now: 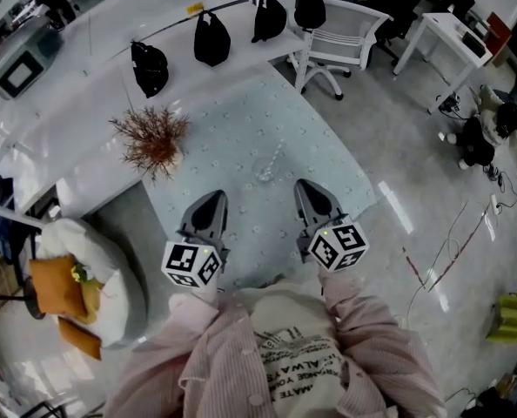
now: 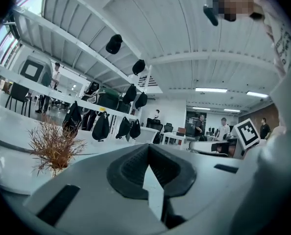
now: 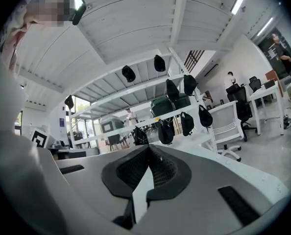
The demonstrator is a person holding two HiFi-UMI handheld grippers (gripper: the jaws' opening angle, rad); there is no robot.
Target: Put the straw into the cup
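Left gripper (image 1: 213,200) and right gripper (image 1: 305,190), both closed and empty, hover nearer than the clear cup (image 1: 265,171) on the surface (image 1: 232,133).

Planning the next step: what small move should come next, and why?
Probably open the right gripper and ease it toward the clear cup: it and the left gripper are shut, empty and short of it. Whether the straw already stands inside is too small to tell.
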